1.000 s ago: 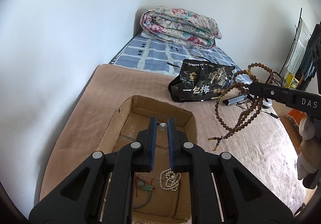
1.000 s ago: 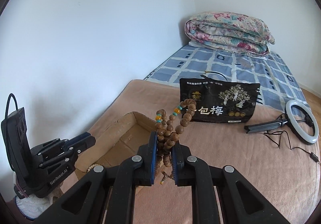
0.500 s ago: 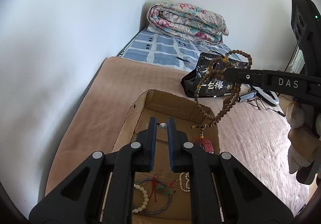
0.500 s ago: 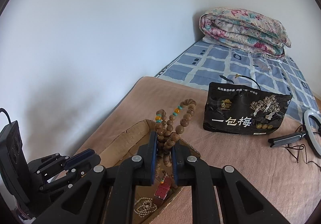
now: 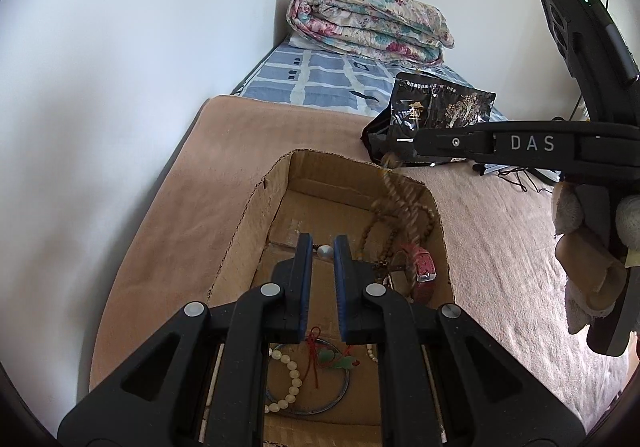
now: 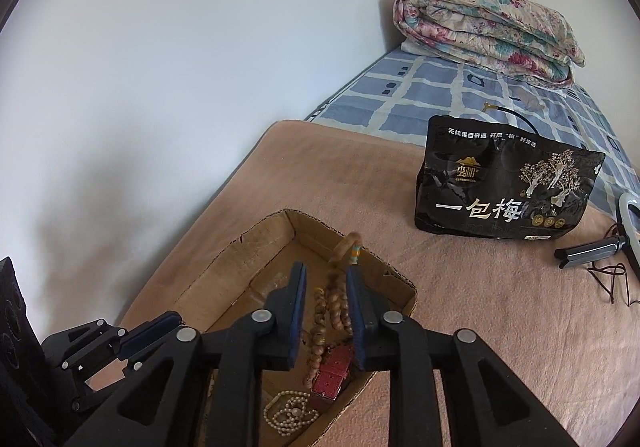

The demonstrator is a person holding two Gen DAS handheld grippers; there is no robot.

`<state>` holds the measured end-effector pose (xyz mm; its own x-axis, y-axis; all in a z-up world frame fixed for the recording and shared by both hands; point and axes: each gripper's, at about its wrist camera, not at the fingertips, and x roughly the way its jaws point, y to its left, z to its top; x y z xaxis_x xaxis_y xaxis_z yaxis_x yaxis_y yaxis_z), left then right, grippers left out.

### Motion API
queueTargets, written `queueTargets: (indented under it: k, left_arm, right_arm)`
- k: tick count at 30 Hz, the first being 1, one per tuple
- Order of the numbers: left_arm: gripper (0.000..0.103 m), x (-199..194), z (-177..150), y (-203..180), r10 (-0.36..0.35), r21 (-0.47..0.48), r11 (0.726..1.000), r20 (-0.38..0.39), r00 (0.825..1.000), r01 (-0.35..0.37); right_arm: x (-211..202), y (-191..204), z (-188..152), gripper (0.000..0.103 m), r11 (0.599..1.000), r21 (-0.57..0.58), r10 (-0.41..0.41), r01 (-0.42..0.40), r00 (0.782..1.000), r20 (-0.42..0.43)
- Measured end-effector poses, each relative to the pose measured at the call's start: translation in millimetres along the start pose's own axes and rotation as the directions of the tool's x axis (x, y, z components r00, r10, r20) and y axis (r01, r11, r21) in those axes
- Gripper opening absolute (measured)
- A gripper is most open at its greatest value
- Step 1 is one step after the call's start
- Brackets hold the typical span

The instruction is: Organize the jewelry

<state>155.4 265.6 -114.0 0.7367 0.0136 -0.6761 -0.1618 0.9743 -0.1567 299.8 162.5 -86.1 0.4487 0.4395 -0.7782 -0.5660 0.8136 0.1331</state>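
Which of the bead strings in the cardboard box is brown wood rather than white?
The wooden bead string dropping between the right gripper jaws; the pearl necklace and white bead bracelet are pale.

You can read "DAS" in white capitals on the side of the right tongs (image 5: pixel 394 163), seen from the left wrist view. The black snack bag (image 6: pixel 504 191) on the bed shows large white characters "一包梅"; the smaller print along its top and its round gold logo are too small to read.
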Motion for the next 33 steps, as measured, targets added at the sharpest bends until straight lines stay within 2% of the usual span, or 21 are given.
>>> queueTargets:
  k: [2,3,4,5,6,8,19,28,33]
  left_arm:
    - [0.01,-1,0,1,0.003,-0.007,1.0,-0.006,1.0,-0.003]
    - [0.022,-3,1,1,0.009,-0.009,1.0,-0.005,1.0,-0.009]
    - [0.031,-4,1,1,0.011,-0.013,1.0,-0.003,1.0,-0.011]
    - [0.045,-7,0,1,0.013,-0.017,1.0,0.002,1.0,-0.013]
    - [0.048,-10,0,1,0.016,-0.019,1.0,0.008,1.0,-0.016]
    - [0.048,-14,-1,0,0.02,-0.015,1.0,0.01,1.0,-0.02]
    - [0.048,-50,-3,-15,0.055,0.005,0.998,0.048,0.997,-0.055]
    - [0.048,-99,-1,-35,0.064,0.009,0.998,0.107,0.992,-0.065]
    - [0.048,-132,-7,-52,0.05,0.022,0.998,0.146,0.988,-0.053]
  right_arm:
    - [-5,-2,-1,0.041,1.0,0.006,-0.011,0.011,1.0,0.007]
    - [-7,-3,-1,0.051,1.0,0.009,-0.016,0.016,1.0,0.01]
    - [-10,-5,-2,0.056,1.0,0.012,-0.022,0.021,1.0,0.016]
    - [-14,-6,-3,0.064,1.0,0.014,-0.026,0.026,0.999,0.023]
    - [-16,-6,-3,0.067,0.999,0.014,-0.03,0.029,0.999,0.028]
    - [-21,-7,-5,0.07,0.999,0.014,-0.037,0.037,0.999,0.03]
    - [-62,0,-15,0.07,0.999,-0.019,-0.039,0.04,0.998,0.055]
    - [-117,5,-29,0.071,0.998,-0.047,-0.046,0.051,0.993,0.111]
    - [-154,-3,-45,0.076,0.998,-0.034,-0.048,0.053,0.988,0.146]
